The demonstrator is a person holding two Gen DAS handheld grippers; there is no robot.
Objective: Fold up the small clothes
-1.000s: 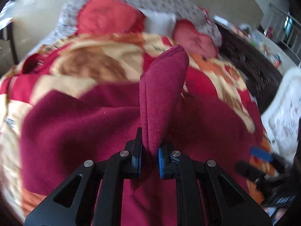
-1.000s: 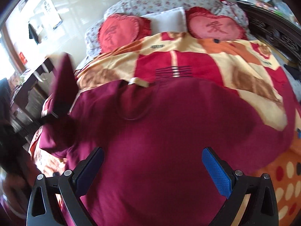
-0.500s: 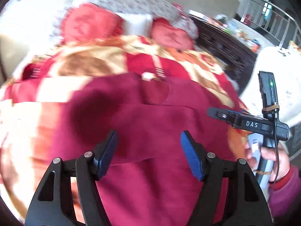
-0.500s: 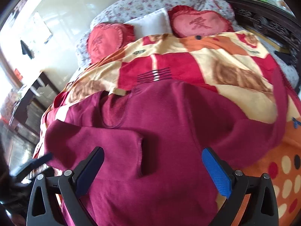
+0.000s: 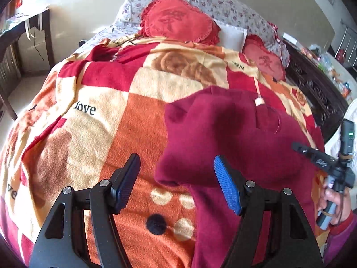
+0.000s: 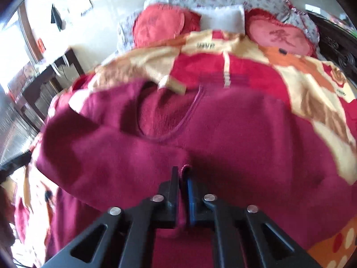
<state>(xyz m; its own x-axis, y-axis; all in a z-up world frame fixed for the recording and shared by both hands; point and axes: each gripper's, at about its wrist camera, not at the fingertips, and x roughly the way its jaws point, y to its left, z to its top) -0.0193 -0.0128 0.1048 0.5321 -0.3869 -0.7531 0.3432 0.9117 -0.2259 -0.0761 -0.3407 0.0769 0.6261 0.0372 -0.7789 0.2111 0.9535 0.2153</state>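
Note:
A dark red fleece sweater point(image 6: 245, 138) lies flat on the patterned blanket point(image 5: 111, 102), its left sleeve folded across the chest. It also shows in the left wrist view point(image 5: 234, 138). My right gripper point(image 6: 183, 178) is shut on the cuff of that folded sleeve point(image 6: 111, 160), low over the sweater's middle. My left gripper point(image 5: 176, 178) is open and empty, hovering above the sweater's left edge and the blanket. The right gripper also shows in the left wrist view point(image 5: 330, 165), at the far right in a hand.
Two red heart cushions point(image 5: 178, 22) point(image 6: 279, 38) and a white pillow point(image 6: 223, 19) lie at the head of the bed. A dark desk point(image 5: 24, 33) stands left of the bed. A dark carved bed frame point(image 5: 316, 89) runs along the right.
My left gripper let go of the sleeve, opened and drew back to the left. My right gripper moved in over the sweater and shut on the folded sleeve's cuff.

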